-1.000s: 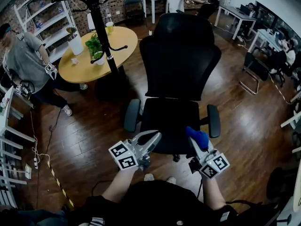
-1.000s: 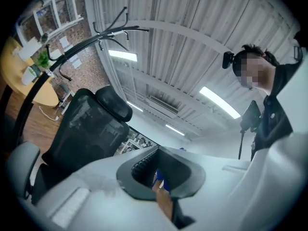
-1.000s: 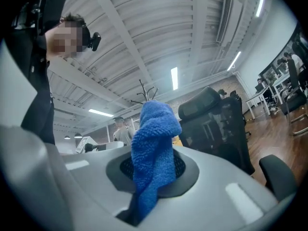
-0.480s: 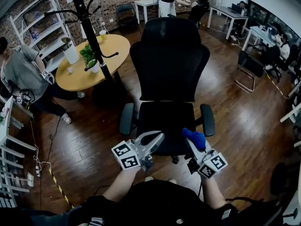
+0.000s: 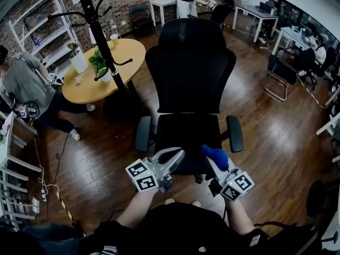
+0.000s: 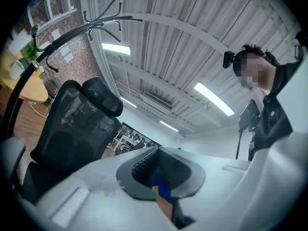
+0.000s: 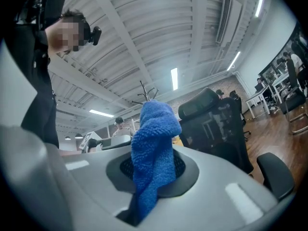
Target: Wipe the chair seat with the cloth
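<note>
Fluffy blue cloth (image 5: 215, 154) sits clamped in the right gripper (image 5: 214, 163), over the black chair seat (image 5: 186, 134) front; left gripper (image 5: 172, 156) closed, empty. Positions barely changed.

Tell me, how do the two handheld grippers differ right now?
The right gripper is clamped on a blue cloth that sticks out past its jaws. The left gripper holds nothing, its jaws drawn together. The right gripper is at the front right of the black chair seat, the left gripper at its front left. Both are held at the seat's front edge, tilted upward toward the chair.
</note>
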### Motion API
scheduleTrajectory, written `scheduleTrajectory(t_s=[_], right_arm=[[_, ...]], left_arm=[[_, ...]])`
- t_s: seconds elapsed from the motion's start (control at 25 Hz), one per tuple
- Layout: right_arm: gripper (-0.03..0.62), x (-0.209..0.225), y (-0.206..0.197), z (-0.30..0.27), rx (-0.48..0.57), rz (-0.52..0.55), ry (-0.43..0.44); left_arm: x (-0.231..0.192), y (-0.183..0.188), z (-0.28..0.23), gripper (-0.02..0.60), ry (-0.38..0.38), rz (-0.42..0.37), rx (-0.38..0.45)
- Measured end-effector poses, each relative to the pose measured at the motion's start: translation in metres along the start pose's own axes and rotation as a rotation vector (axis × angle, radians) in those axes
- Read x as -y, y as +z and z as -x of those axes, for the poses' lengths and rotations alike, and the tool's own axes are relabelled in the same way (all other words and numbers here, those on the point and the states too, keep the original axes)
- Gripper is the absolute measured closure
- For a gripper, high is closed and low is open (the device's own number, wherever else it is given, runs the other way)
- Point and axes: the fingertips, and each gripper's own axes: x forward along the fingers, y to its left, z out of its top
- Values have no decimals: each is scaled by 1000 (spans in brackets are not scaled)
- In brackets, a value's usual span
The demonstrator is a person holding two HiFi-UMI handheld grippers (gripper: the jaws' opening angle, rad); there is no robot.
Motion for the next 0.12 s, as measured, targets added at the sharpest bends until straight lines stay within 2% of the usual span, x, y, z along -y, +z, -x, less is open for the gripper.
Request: scheduleTrajectory(t_s=[0.12], right_arm=[[557, -2, -1, 1, 6, 0, 7]], left_arm=[[2, -3, 1, 581, -9, -2, -5]])
